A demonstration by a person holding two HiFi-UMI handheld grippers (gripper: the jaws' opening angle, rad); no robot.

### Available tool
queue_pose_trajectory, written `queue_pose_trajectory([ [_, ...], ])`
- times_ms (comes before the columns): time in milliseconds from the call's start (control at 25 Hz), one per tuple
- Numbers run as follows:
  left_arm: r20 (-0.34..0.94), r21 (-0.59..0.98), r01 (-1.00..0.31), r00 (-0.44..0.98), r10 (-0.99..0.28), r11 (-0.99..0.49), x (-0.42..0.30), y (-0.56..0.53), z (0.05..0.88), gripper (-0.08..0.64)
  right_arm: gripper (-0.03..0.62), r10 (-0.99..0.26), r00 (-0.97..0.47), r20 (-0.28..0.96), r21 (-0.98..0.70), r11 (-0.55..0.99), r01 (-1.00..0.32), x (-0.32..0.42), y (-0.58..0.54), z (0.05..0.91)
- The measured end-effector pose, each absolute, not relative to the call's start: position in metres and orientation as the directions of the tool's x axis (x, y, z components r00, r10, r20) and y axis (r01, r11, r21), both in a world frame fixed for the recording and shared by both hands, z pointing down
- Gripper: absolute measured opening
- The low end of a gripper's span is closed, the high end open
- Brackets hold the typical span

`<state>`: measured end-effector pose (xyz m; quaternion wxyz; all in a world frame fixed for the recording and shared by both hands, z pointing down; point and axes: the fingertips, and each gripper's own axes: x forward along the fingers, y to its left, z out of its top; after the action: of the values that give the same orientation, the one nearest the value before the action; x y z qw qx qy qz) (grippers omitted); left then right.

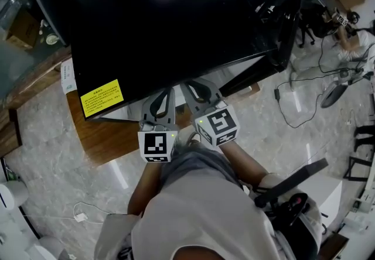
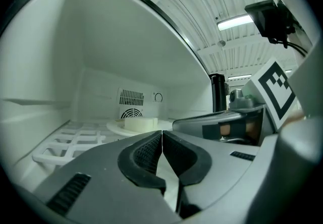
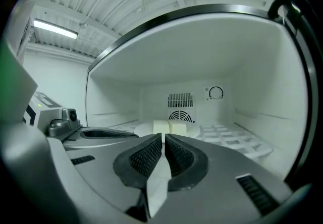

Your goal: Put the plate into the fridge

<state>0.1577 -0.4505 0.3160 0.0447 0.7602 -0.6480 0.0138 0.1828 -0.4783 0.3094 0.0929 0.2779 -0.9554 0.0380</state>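
Note:
The black fridge [image 1: 170, 24] stands open toward me, with both grippers reaching into its white inside. A white plate [image 2: 132, 126] with pale blocks [image 3: 170, 126] on it rests on the wire shelf [image 2: 75, 142], near the back vent. My left gripper [image 2: 162, 134] is shut, pads touching, with the plate a little beyond its tips. My right gripper [image 3: 164, 140] is shut to a thin slit, and I see nothing gripped in it. The plate's near rim is hidden behind the jaws. The two grippers lie side by side, left [image 1: 158, 109] and right [image 1: 202, 93].
The fridge sits on a wooden board [image 1: 105, 136] over a marble floor. A yellow sticker [image 1: 102, 98] marks its top edge. A thermostat dial [image 3: 216, 93] and fan vent [image 3: 180, 115] are on the back wall. Cables [image 1: 293, 106] trail on the floor at right.

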Motion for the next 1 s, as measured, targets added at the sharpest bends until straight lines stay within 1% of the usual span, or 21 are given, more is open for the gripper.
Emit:
queue_pose_trajectory([
  [400,0.073,0.076,-0.982,0.177,-0.982,-0.171,0.165,-0.458,0.318,0.020,0.034,-0.527,-0.828,0.190,-0.022,0.841,-0.541,0.185,-0.484,0.313],
  [560,0.087,0.098,-0.982,0.170,-0.982,-0.162,0.170,-0.464,0.322,0.020,0.034,-0.506,-0.835,0.216,-0.002,0.855,-0.519,0.183,-0.488,0.315],
  [680,0.090,0.127,-0.981,0.161,-0.983,-0.149,0.173,-0.454,0.325,0.020,0.034,-0.488,-0.848,0.205,-0.004,0.866,-0.500,0.187,-0.477,0.316],
  [840,0.086,0.137,-0.986,0.109,-0.990,-0.097,0.186,-0.445,0.328,0.019,0.028,-0.494,-0.854,0.166,-0.019,0.864,-0.504,0.209,-0.469,0.317],
  [1000,0.117,0.139,-0.990,0.047,-0.992,-0.030,0.201,-0.446,0.337,0.020,0.018,-0.478,-0.863,0.163,-0.061,0.868,-0.492,0.236,-0.476,0.325],
])
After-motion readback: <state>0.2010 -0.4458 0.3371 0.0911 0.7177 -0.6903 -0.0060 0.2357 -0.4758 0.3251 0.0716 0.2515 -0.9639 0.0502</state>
